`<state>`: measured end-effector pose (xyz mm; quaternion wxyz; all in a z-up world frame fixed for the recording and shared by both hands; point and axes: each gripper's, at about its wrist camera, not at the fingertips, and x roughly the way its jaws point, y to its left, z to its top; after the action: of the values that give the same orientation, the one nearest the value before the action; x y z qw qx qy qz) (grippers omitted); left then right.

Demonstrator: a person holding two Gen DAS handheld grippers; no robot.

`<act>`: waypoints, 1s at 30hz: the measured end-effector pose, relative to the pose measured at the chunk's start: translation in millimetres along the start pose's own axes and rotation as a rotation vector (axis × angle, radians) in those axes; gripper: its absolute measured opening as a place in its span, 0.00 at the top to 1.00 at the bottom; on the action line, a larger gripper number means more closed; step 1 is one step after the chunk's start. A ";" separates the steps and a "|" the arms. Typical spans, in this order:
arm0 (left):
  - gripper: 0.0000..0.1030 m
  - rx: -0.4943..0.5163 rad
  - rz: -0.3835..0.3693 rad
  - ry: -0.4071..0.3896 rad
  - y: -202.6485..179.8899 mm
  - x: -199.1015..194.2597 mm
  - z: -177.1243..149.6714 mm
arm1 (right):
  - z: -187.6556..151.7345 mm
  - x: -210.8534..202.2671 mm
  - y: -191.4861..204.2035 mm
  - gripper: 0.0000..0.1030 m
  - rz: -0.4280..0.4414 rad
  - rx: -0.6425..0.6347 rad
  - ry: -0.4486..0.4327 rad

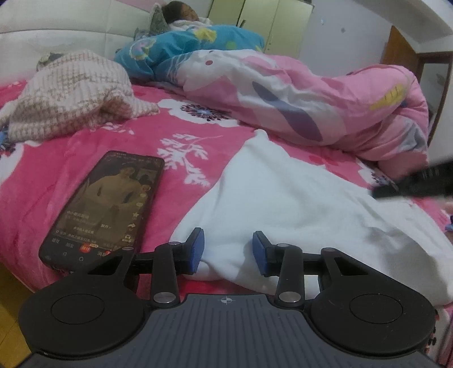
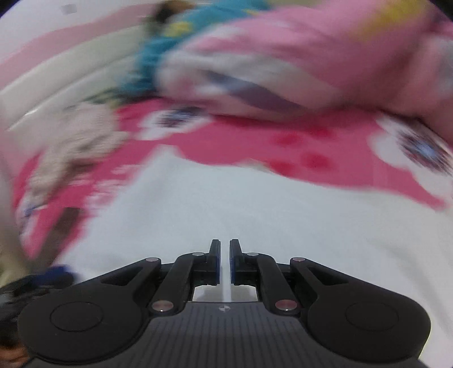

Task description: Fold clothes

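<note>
A white garment (image 1: 283,198) lies spread on the pink flowered bed sheet (image 1: 93,147). My left gripper (image 1: 228,249) is open at the garment's near left corner, and the cloth lies between its blue pads (image 1: 198,249) without being pinched. At the right edge of the left wrist view, the right gripper (image 1: 416,184) shows as a blurred black shape over the garment's far right edge. The right wrist view is motion-blurred. There the right gripper (image 2: 225,261) is nearly closed, with a thin pale strip of the white garment (image 2: 254,215) between its pads.
A phone (image 1: 104,206) with a lit screen lies on the sheet just left of the left gripper. A beige knitted garment (image 1: 70,96) is heaped at far left. A person (image 1: 181,11) lies at the back under blue and pink quilts (image 1: 325,99). The bed edge runs below the phone.
</note>
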<state>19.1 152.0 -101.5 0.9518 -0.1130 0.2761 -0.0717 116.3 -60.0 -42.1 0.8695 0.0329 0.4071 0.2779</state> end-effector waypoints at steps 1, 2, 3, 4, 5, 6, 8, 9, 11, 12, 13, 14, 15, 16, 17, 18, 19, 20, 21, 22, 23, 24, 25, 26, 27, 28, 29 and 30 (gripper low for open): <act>0.62 0.001 0.000 0.001 0.3 -0.3 0.1 | 4.3 5.3 1.4 0.92 0.007 0.009 0.010; 0.62 0.002 0.001 0.002 0.6 -0.7 0.1 | 8.7 10.5 2.7 0.92 0.014 0.019 0.019; 0.62 0.007 0.002 0.001 0.4 -1.4 -0.9 | 13.0 15.8 4.1 0.92 0.020 0.028 0.029; 0.62 0.011 0.004 -0.001 0.2 -2.1 -1.9 | 17.3 21.0 5.4 0.92 0.027 0.038 0.039; 0.62 0.016 0.006 -0.003 -0.1 -2.8 -2.9 | 22.1 29.2 4.0 0.92 0.023 0.050 0.046; 0.62 0.020 0.007 -0.005 -0.3 -3.5 -3.9 | 28.5 46.7 -6.4 0.93 -0.015 0.070 0.045; 0.62 0.025 0.002 -0.006 0.9 -3.8 -4.3 | 41.1 78.9 -28.3 1.00 -0.081 0.120 0.037; 0.62 0.020 -0.003 -0.004 2.3 -3.7 -3.8 | 47.3 82.6 -44.0 1.00 -0.071 0.185 0.009; 0.62 0.015 -0.014 -0.004 4.9 -3.5 -3.6 | 57.7 73.3 -63.0 0.95 -0.058 0.273 -0.043; 0.62 0.014 -0.020 -0.005 5.9 -3.6 -3.9 | 60.2 66.4 -60.5 0.95 -0.054 0.259 -0.050; 0.62 0.013 -0.025 -0.006 6.9 -3.7 -4.1 | 62.3 60.6 -58.0 0.93 -0.036 0.249 -0.048; 0.62 0.013 -0.030 -0.009 7.8 -3.8 -4.6 | 62.5 59.8 -55.4 0.92 0.023 0.250 -0.010; 0.62 0.013 -0.035 -0.011 8.7 -3.8 -5.1 | 61.3 63.9 -52.6 0.92 0.071 0.251 0.040; 0.62 0.013 -0.040 -0.013 9.4 -4.0 -5.3 | 60.2 69.4 -49.4 0.92 0.111 0.251 0.090; 0.62 0.012 -0.040 -0.013 9.7 -4.1 -5.2 | 59.6 80.5 -45.0 0.91 0.120 0.246 0.136; 0.62 0.012 -0.041 -0.013 9.9 -4.2 -5.1 | 61.0 94.1 -43.7 0.92 0.108 0.249 0.163; 0.62 0.012 -0.042 -0.013 10.1 -4.3 -5.0 | 64.7 107.1 -47.3 0.94 0.093 0.271 0.160; 0.62 0.010 -0.041 -0.012 10.1 -4.8 -4.8 | 71.0 116.6 -55.7 0.97 0.083 0.320 0.130; 0.62 0.007 -0.041 -0.012 10.1 -5.3 -4.7 | 77.6 119.9 -65.9 1.00 0.070 0.383 0.081; 0.62 0.005 -0.040 -0.011 10.0 -5.7 -4.5 | 84.3 123.3 -76.0 0.98 0.057 0.445 0.032; 0.62 0.004 -0.041 -0.013 10.5 -5.9 -5.0 | 90.0 124.2 -84.2 0.91 0.046 0.494 -0.011; 0.62 0.002 -0.043 -0.015 10.8 -6.2 -5.2 | 92.8 117.5 -86.0 0.91 0.043 0.502 -0.036; 0.62 0.000 -0.045 -0.015 11.5 -6.0 -5.0 | 94.6 108.9 -87.0 0.91 0.052 0.507 -0.060; 0.62 -0.002 -0.047 -0.014 11.7 -5.8 -4.7 | 92.4 94.3 -85.0 0.91 0.092 0.507 -0.077; 0.62 -0.004 -0.049 -0.014 11.9 -5.6 -4.3 | 87.8 78.2 -81.5 0.91 0.114 0.501 -0.088; 0.62 -0.005 -0.051 -0.013 12.0 -5.5 -4.0 | 81.3 60.7 -77.9 0.91 0.124 0.491 -0.098; 0.61 -0.005 -0.052 -0.011 11.8 -5.4 -3.5 | 73.9 41.5 -74.9 0.91 0.135 0.483 -0.108; 0.61 -0.004 -0.051 -0.009 11.2 -5.6 -2.9 | 64.2 18.0 -73.8 0.91 0.146 0.480 -0.121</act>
<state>13.7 163.4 -103.9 0.9506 -0.1222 0.2692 -0.0949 205.8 -102.2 -32.7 0.8372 0.2844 0.4051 0.2328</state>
